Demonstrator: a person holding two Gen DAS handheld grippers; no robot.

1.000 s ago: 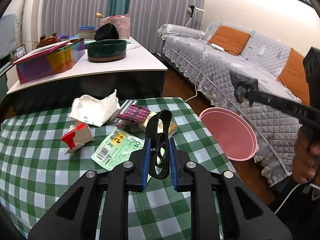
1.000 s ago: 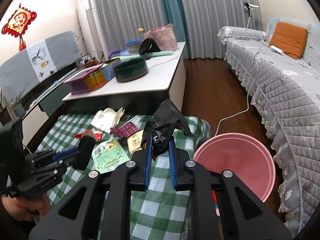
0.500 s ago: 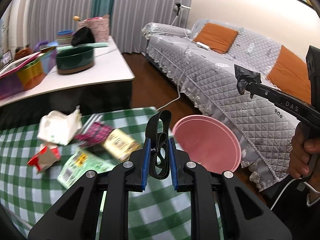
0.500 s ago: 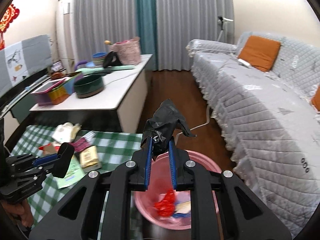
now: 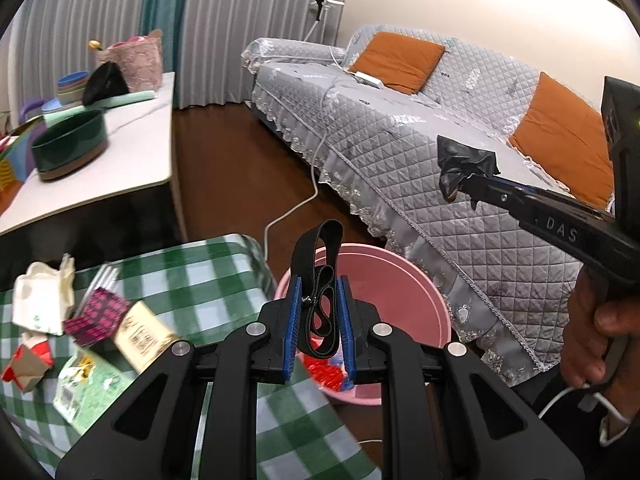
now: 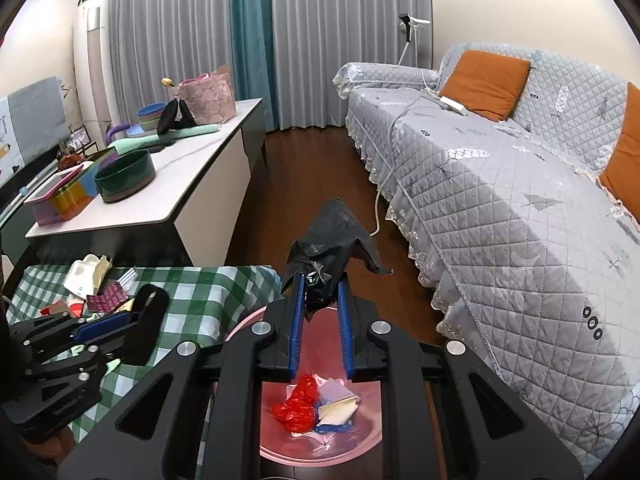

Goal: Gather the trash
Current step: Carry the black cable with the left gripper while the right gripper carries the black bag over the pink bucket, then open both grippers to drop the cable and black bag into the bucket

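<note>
Left gripper [image 5: 319,312] clamped on a looped black strap [image 5: 318,280], poised at the near rim of the pink bin [image 5: 400,276]. Right gripper [image 6: 320,312] pinched tight on a crumpled black bag [image 6: 332,236], right above that bin, red and white scraps inside. More wrappers [image 5: 96,320] lie on the checked table [image 5: 200,276], left of it.

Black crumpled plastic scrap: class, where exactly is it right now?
The black crumpled plastic scrap is pinched in the right gripper, held above the pink round plastic basin standing on the floor between the green checked table and the grey quilted sofa.
</note>
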